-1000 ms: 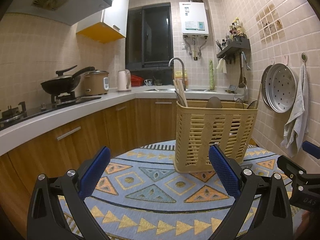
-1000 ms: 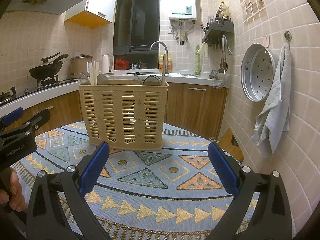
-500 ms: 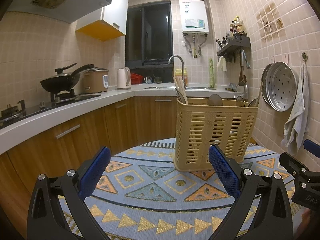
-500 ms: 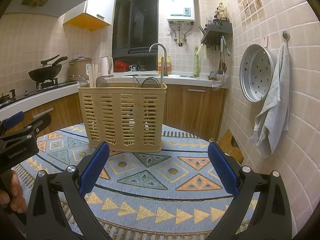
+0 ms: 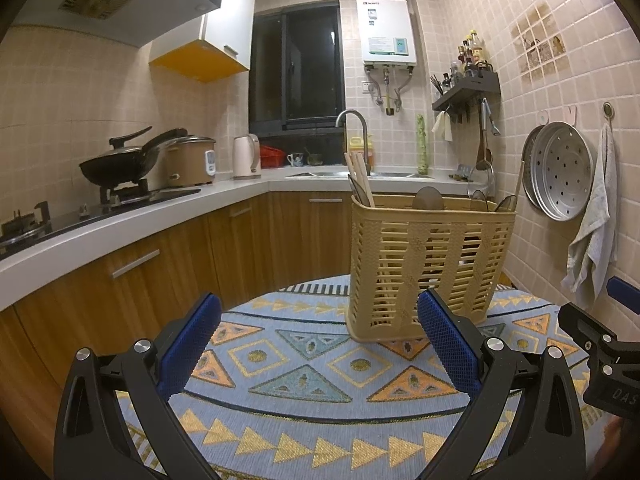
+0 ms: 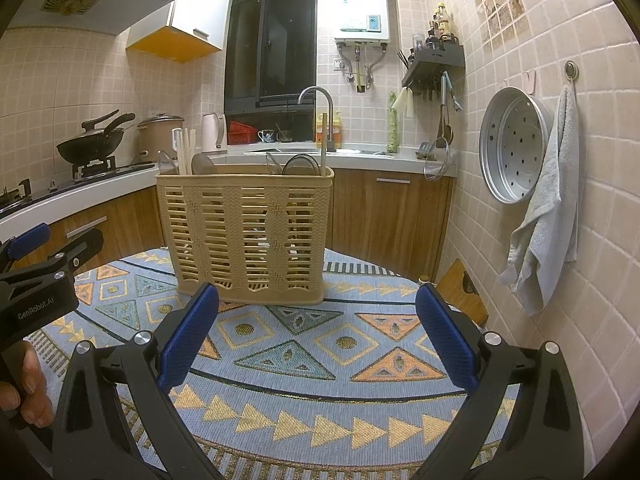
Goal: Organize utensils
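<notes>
A beige slatted plastic utensil basket [image 5: 426, 264] stands on a round table with a blue patterned cloth [image 5: 304, 376]; it also shows in the right wrist view [image 6: 248, 236]. Chopsticks [image 5: 358, 178], spoons and ladles stand upright in it. My left gripper [image 5: 320, 344] is open and empty, a short way in front of the basket, left of it. My right gripper [image 6: 316, 336] is open and empty, in front of the basket, right of its middle. The left gripper also appears at the left edge of the right wrist view [image 6: 36, 264].
A kitchen counter [image 5: 132, 220] with a wok, rice cooker and kettle runs along the left and back. A sink with a faucet [image 5: 356, 136] is behind the basket. A steamer tray [image 6: 514, 144] and a towel [image 6: 548, 208] hang on the right tiled wall.
Both grippers have drawn back and risen slightly; the basket looks a little smaller and lower in both views. Both stay open and empty.
</notes>
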A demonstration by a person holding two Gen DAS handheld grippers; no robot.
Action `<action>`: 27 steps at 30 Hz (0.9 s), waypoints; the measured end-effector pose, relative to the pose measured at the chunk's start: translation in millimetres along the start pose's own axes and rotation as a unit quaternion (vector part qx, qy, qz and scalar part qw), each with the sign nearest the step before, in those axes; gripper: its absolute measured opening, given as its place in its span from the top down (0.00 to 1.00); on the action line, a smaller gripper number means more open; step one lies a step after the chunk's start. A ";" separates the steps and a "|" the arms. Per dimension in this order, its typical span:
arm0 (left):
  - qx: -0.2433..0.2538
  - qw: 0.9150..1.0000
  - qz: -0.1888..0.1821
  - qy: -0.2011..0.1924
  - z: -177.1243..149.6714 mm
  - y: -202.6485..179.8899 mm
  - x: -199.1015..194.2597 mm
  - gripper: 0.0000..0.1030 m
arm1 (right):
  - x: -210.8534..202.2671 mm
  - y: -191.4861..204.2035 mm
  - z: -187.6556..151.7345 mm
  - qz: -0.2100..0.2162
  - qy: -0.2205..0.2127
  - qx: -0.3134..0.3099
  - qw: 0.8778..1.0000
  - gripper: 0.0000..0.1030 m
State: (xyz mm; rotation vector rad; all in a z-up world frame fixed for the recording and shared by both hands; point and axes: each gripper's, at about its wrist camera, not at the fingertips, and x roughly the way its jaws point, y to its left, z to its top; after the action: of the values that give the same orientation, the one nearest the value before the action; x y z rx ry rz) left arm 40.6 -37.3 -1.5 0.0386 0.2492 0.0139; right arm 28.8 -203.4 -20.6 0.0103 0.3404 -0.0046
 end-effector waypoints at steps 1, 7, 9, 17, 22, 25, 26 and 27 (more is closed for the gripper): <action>0.000 1.000 0.000 0.000 0.0 0.0 0.0 0.07 | 0.3 -0.2 0.0 0.000 0.000 0.000 1.000 0.08; 0.001 1.000 0.000 0.000 -0.6 -0.3 0.2 0.07 | -0.3 2.4 -1.3 0.002 -0.002 -0.003 1.000 0.08; 0.001 1.000 0.000 0.001 -0.6 -0.2 0.5 0.07 | -0.5 3.4 -1.5 0.002 -0.001 -0.004 1.000 0.08; 0.001 1.000 0.000 0.001 -0.7 -0.2 0.5 0.07 | -0.1 4.5 -1.3 0.000 0.001 -0.002 1.000 0.08; 0.001 1.000 0.000 0.001 -0.5 -0.3 0.6 0.07 | -0.1 4.4 -1.2 0.001 0.001 -0.002 1.000 0.08; 0.001 1.000 0.000 0.001 -0.4 -0.1 0.6 0.07 | -0.2 4.7 -1.1 0.001 0.001 -0.002 1.000 0.08; 0.001 1.000 0.000 0.001 -0.5 -0.1 0.5 0.07 | -0.4 5.2 -1.3 0.001 0.001 -0.002 1.000 0.08; 0.001 1.000 0.000 0.001 -0.3 -0.3 0.5 0.07 | 0.1 5.1 -1.1 0.001 0.001 -0.003 1.000 0.08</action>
State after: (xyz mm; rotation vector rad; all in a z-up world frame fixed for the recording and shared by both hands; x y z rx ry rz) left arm 41.1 -37.7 -1.9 0.0405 0.2512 0.0132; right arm 28.5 -198.3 -21.6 0.0051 0.3423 -0.0018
